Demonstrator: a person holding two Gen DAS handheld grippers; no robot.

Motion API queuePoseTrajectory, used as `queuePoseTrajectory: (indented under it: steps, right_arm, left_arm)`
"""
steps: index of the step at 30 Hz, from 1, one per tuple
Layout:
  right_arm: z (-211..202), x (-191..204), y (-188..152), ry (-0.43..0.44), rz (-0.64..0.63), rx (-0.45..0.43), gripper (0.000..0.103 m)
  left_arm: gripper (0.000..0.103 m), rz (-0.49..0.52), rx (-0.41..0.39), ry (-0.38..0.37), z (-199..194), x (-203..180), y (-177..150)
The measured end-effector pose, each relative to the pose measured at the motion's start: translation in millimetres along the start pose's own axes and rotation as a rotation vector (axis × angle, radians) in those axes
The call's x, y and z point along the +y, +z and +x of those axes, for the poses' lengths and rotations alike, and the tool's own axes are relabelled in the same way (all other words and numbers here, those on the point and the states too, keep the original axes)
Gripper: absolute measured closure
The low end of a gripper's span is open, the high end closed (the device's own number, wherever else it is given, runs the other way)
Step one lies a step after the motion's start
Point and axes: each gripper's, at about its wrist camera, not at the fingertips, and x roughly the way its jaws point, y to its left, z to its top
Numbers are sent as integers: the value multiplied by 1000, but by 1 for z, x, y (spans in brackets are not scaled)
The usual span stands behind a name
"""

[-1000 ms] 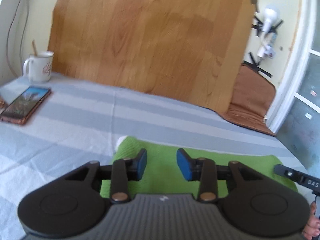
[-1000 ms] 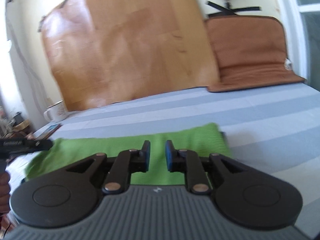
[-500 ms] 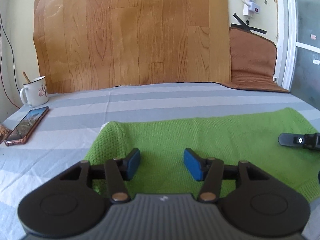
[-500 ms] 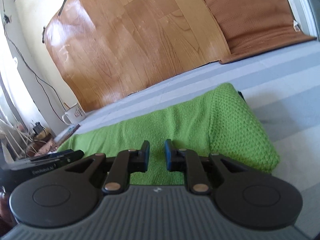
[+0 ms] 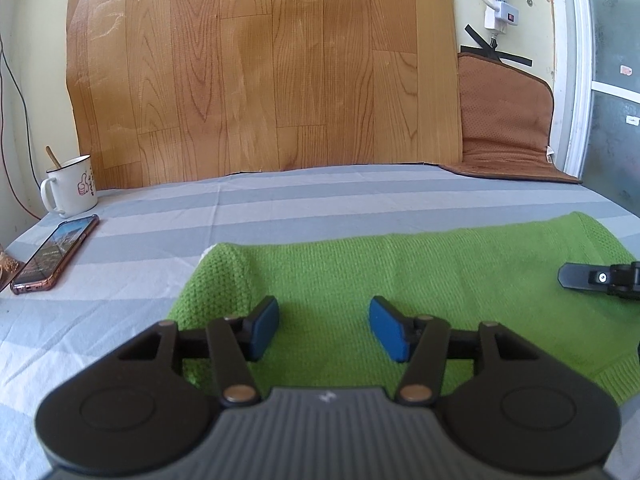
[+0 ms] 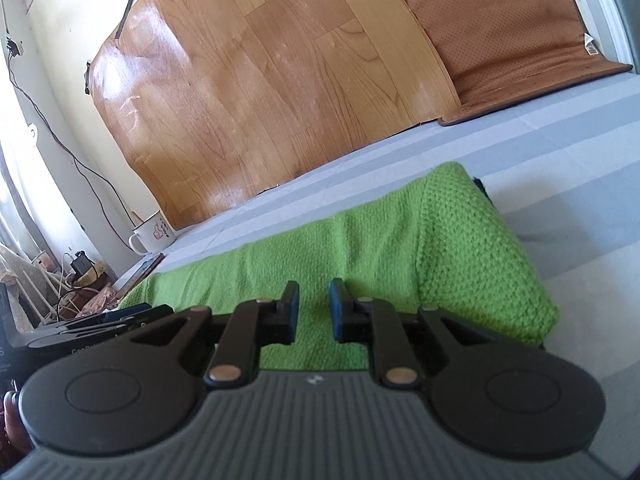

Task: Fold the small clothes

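I spread the left gripper (image 5: 324, 330) wider above the green knit garment (image 5: 400, 280) and levelled its roll. I lowered the right gripper (image 6: 314, 312) closer to that garment, rolled sideways.

Right gripper (image 6: 314, 306) low over the green knitted garment (image 6: 360, 240), jaws a narrow gap apart, nothing pinched between them. The garment lies in a long band across the grey-and-white striped sheet (image 6: 560, 152), its right end bulging in a thick rounded fold. At far left the left gripper (image 6: 120, 316) sits by the garment's other end. Beyond, a white mug (image 6: 152, 234) stands by the wood-grain sheet (image 6: 280, 80) leaning on the wall, a brown cushion (image 6: 500, 28) to its right.
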Motion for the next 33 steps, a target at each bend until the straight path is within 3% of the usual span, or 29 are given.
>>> queuePoseTrajectory:
  steps: [33]
  right_arm:
    - [-3,-1,0,-5,1,-7,84]
  left_arm:
    - [45,15,-2,7,-2,-3,-1]
